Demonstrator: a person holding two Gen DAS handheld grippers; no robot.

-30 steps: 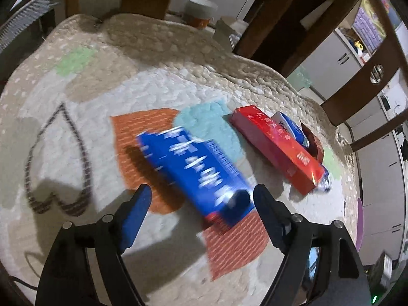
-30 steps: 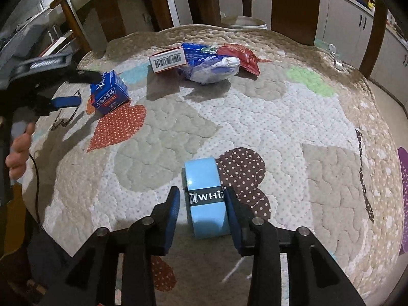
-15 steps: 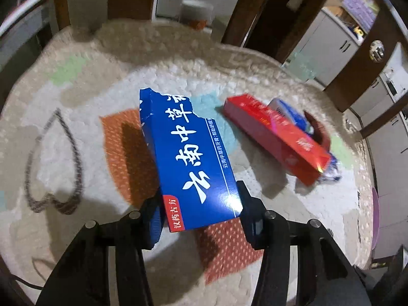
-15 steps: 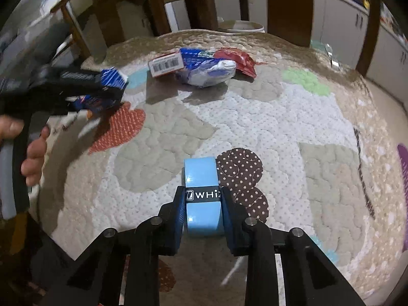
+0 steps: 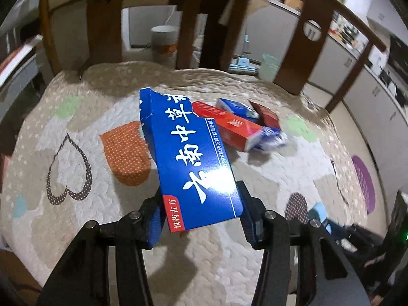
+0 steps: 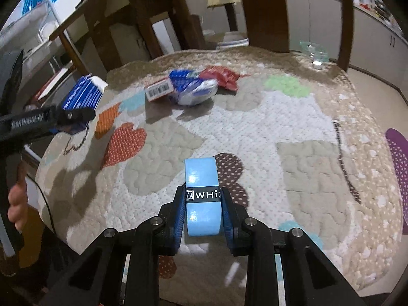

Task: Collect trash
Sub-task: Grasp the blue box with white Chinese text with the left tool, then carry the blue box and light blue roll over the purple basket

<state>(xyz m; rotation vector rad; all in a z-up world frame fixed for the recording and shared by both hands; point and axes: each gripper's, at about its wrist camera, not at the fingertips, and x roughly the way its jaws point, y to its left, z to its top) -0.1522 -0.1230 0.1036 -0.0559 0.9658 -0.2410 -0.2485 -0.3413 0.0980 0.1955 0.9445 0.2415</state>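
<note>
My left gripper point(image 5: 201, 211) is shut on a torn blue carton point(image 5: 188, 158) with white characters and holds it tilted above the quilted table cover point(image 5: 76, 117). The right wrist view shows that same blue carton point(image 6: 83, 97) at the far left, raised off the cover. A small light-blue box point(image 6: 202, 199) with a black band is pinched in my right gripper point(image 6: 202, 213), just over the cover. Further back lie a red carton point(image 5: 229, 127) and crumpled blue-and-white wrappers point(image 6: 196, 90) with a red packet point(image 6: 221, 76).
Dark wooden chair backs point(image 5: 298, 58) ring the far side of the table. A white bin point(image 5: 164, 43) stands on the floor beyond. A hand point(image 6: 16, 204) grips the left tool at the left edge. White cabinets point(image 6: 369, 33) line the right wall.
The left gripper closed on the blue carton and lifted it off the cover, tilting it. The right gripper closed on the light-blue box and raised it slightly.
</note>
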